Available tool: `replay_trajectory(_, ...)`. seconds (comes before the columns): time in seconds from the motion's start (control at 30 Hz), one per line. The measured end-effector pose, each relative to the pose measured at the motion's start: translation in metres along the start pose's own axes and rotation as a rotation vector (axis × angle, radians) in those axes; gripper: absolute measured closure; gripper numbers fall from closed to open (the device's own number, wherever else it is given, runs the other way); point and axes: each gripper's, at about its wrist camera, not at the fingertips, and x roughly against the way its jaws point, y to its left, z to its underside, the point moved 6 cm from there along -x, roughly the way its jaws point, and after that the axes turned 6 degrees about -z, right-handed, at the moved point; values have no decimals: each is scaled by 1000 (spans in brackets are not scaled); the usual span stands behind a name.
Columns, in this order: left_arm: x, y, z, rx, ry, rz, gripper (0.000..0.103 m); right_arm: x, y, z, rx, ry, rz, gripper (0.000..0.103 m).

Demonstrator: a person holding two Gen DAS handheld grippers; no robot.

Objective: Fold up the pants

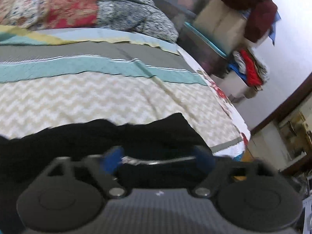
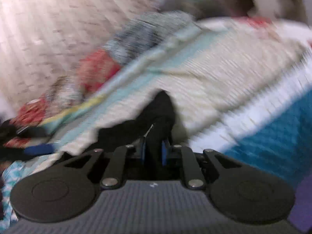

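bed (image 1: 78, 97) — chevron quilt | left gripper (image 1: 159, 156) wide over black pants (image 1: 97, 134) | right gripper (image 2: 154, 150) pinching pants — blurred

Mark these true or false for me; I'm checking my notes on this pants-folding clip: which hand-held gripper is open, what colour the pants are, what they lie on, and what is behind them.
1. The left hand-held gripper stands open. True: its blue fingers are wide apart over the cloth.
2. The pants are red. False: they are black.
3. The right hand-held gripper is shut on the pants. True: black cloth sits pinched between its blue pads.
4. The pants lie on a bare wooden floor. False: they lie on a bedspread with cream zigzags and teal stripes.
5. A patterned quilt is heaped at the bed's far end. True.
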Motion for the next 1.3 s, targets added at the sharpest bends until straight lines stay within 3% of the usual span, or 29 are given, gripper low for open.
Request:
replay_trajectory(0.13, -9, -28, -8, -78, 12, -7, 1, -2, 66, 11, 267, 21, -67, 85)
replay_trajectory(0.2, -11, -34, -8, -133, 15, -58, 10, -6, 95, 24, 393, 26, -86, 85)
replay_trajectory(0.27, -14, -28, -3, -171, 34, -133, 91, -1, 110, 37, 465, 20, -119, 85)
replay_trajectory(0.4, 7, 5, 0, -85, 8, -135, 93, 2, 123, 55, 516, 36, -149, 77)
replay_trajectory(0.47, 27, 24, -2, -43, -21, -116, 93, 0, 129, 58, 525, 28, -168, 50)
replay_trajectory(0.5, 38, 35, -3, -18, -36, -109, 93, -2, 133, 61, 544, 27, -177, 52)
replay_trajectory(0.53, 48, 45, -4, 2, -45, -103, 93, -3, 135, 65, 564, 34, -189, 62)
replay_trajectory(0.57, 59, 59, -3, 29, -56, -99, 93, -8, 137, 68, 575, 60, -203, 91)
replay_trajectory(0.7, 87, 109, 3, 122, -89, -118, 93, -19, 172, 75, 542, 140, -310, 91)
replay_trajectory(0.83, 100, 165, 21, 250, -102, -142, 93, -38, 214, 100, 622, 217, -348, 91)
replay_trajectory(1.0, 80, 218, 54, 314, -59, -243, 92, -91, 221, 140, 592, 391, -356, 86)
replay_trajectory(1.07, 63, 235, 68, 346, -45, -275, 85, -102, 221, 156, 600, 438, -351, 81)
replay_trajectory(1.2, 52, 239, 75, 298, -89, -310, 81, -93, 218, 158, 582, 457, -408, 69)
replay_trajectory(1.3, 64, 230, 69, 265, -93, -328, 68, -70, 210, 133, 481, 483, -488, 58)
